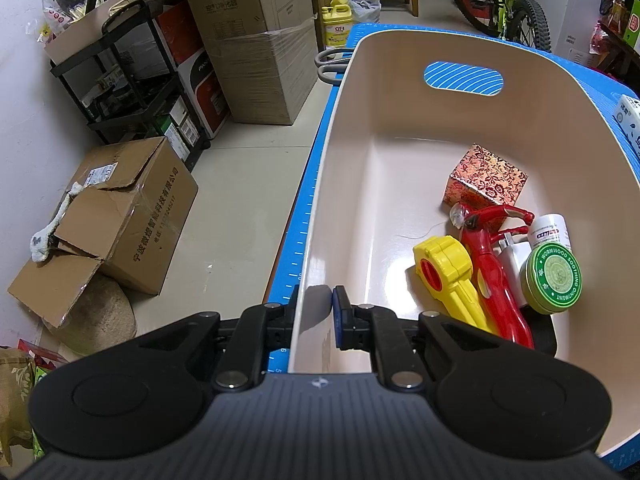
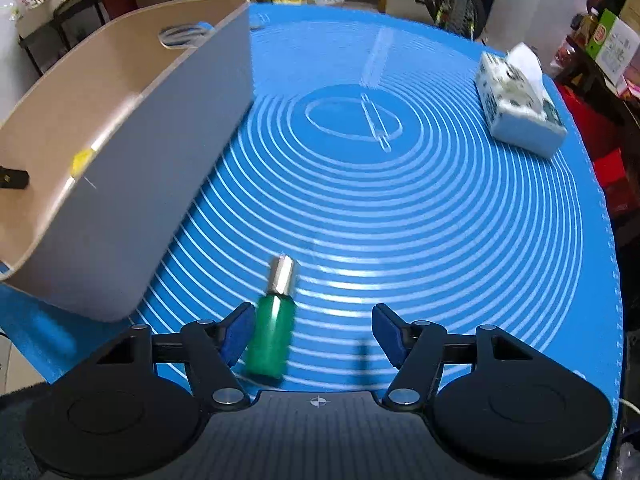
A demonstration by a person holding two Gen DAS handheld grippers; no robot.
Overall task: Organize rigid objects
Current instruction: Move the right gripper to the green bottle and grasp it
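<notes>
A beige bin (image 1: 400,92) stands on the blue mat (image 2: 400,220). My left gripper (image 1: 316,300) is shut on the bin's near wall, with one finger outside and one inside. Inside the bin lie a red patterned box (image 1: 486,178), a yellow toy (image 1: 448,276), a red toy (image 1: 496,280), a white charger (image 1: 514,256), a white bottle (image 1: 550,230) and a green tin (image 1: 554,280). In the right wrist view a green bottle (image 2: 270,332) with a silver cap lies on the mat. My right gripper (image 2: 313,316) is open around it; the bottle is close to the left pad.
The bin (image 2: 168,152) sits left of the right gripper. A tissue pack (image 2: 520,108) rests at the mat's far right. Grey scissor handles (image 1: 330,66) poke out behind the bin. Cardboard boxes (image 1: 120,216), a black shelf and a bicycle stand on the floor around the table.
</notes>
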